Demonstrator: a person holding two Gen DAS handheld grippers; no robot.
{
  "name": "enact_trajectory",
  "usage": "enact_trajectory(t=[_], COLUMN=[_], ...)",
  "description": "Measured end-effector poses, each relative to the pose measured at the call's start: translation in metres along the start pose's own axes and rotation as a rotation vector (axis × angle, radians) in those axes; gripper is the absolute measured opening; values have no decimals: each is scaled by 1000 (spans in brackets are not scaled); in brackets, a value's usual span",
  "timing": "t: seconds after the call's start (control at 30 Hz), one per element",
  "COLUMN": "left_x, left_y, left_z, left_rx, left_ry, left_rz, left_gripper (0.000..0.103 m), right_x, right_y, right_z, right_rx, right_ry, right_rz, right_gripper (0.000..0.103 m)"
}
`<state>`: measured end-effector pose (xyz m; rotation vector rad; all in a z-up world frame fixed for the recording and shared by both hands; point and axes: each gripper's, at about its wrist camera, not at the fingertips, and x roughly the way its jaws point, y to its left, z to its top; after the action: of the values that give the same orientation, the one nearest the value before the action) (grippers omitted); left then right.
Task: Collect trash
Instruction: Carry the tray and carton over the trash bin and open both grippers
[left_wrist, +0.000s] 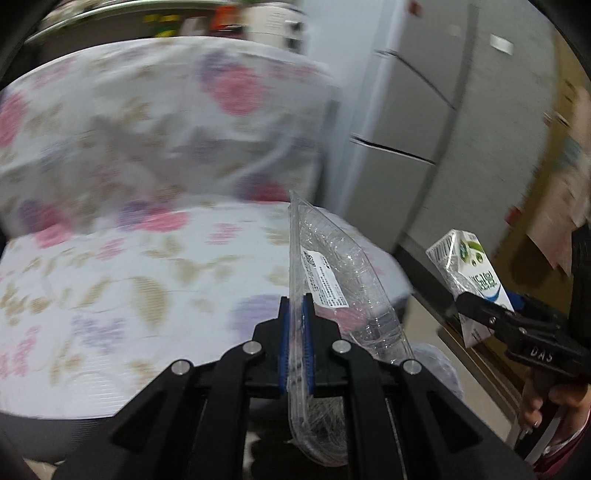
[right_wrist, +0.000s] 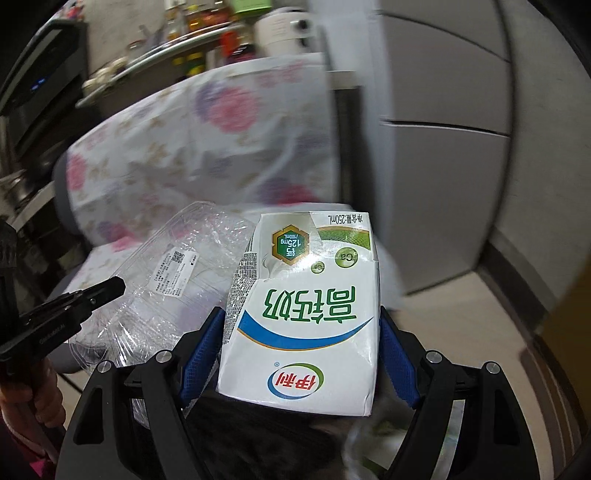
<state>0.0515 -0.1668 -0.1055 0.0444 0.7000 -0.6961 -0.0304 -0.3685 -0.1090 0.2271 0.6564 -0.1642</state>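
My left gripper (left_wrist: 296, 306) is shut on the thin edge of a clear plastic food container (left_wrist: 332, 280) with a white label, held up on edge in front of a flowered chair. The same clear container (right_wrist: 173, 273) shows at the left of the right wrist view, with the left gripper (right_wrist: 110, 290) clamped on it. My right gripper (right_wrist: 301, 325) grips a white milk carton (right_wrist: 306, 314) with green print between its blue pads, the jaws wide around its sides. That carton (left_wrist: 469, 273) and the right gripper (left_wrist: 476, 306) appear at the right of the left wrist view.
A chair with a flowered cover (left_wrist: 147, 184) fills the space ahead. A grey fridge (right_wrist: 443, 147) stands to the right, with tiled floor (right_wrist: 461, 325) below. A cluttered counter with bottles (right_wrist: 192, 33) runs behind the chair. A person's hand (left_wrist: 554, 402) holds the right gripper's handle.
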Motion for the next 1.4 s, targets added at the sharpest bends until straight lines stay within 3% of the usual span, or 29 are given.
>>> enact_trajectory(t=[0.17, 0.3, 0.5, 0.8, 0.83, 0.93, 1.17, 1.4], left_x=[22, 42, 71, 123, 133, 146, 142, 118], left_y=[-57, -98, -131, -170, -175, -179, -165, -149], left_z=[-11, -24, -39, -55, -57, -62, -59, -43], left_rx=[118, 216, 292, 389, 396, 379, 355, 332], left_ry=[23, 91, 198, 325, 354, 387, 379, 322], left_rz=[-139, -221, -248, -239, -229, -220, -199, -158], left_gripper=[5, 5, 5, 5, 12, 52, 52, 59], right_x=[-36, -50, -37, -9, -8, -3, 2, -7], right_y=[-52, -87, -126, -163, -168, -184, -197, -176], right_z=[-25, -45, -76, -109, -111, -117, -125, -107], right_rx=[82, 149, 244, 359, 378, 440, 494, 433], right_ry=[2, 19, 98, 179, 182, 183, 214, 206], right_rz=[-153, -240, -301, -283, -278, -281, -280, -276], right_gripper=[79, 79, 79, 81, 82, 86, 86, 86])
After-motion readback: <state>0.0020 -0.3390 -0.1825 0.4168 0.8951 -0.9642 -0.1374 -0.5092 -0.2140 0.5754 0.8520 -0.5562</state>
